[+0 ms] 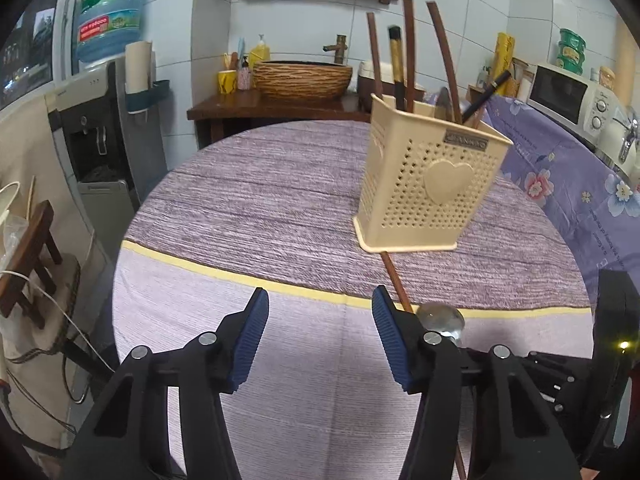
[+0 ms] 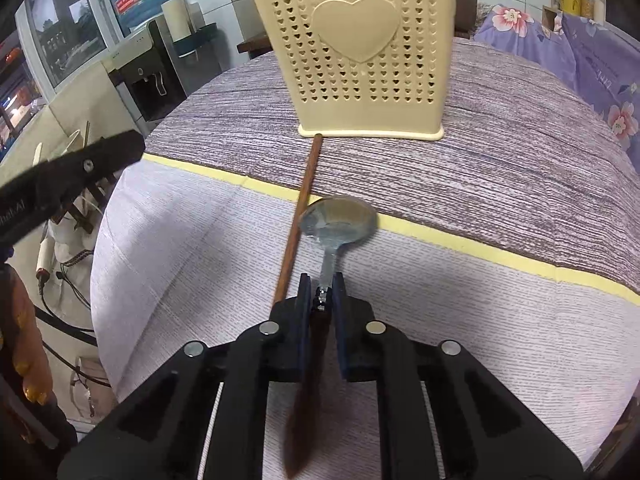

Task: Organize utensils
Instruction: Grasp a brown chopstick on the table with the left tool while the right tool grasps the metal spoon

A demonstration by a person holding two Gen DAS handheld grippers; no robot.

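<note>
Purple-clothed round desk (image 2: 500,168) carries my cream perforated plastic holder (image 2: 360,52). My right tool (image 2: 322,286) grips the metal spoon (image 2: 338,222), bowl pointing toward the holder; my left tool (image 1: 318,312) gapes empty.

Clothed table (image 2: 500,168) carries holder (image 2: 360,52), chopstick (image 2: 304,204)
</note>
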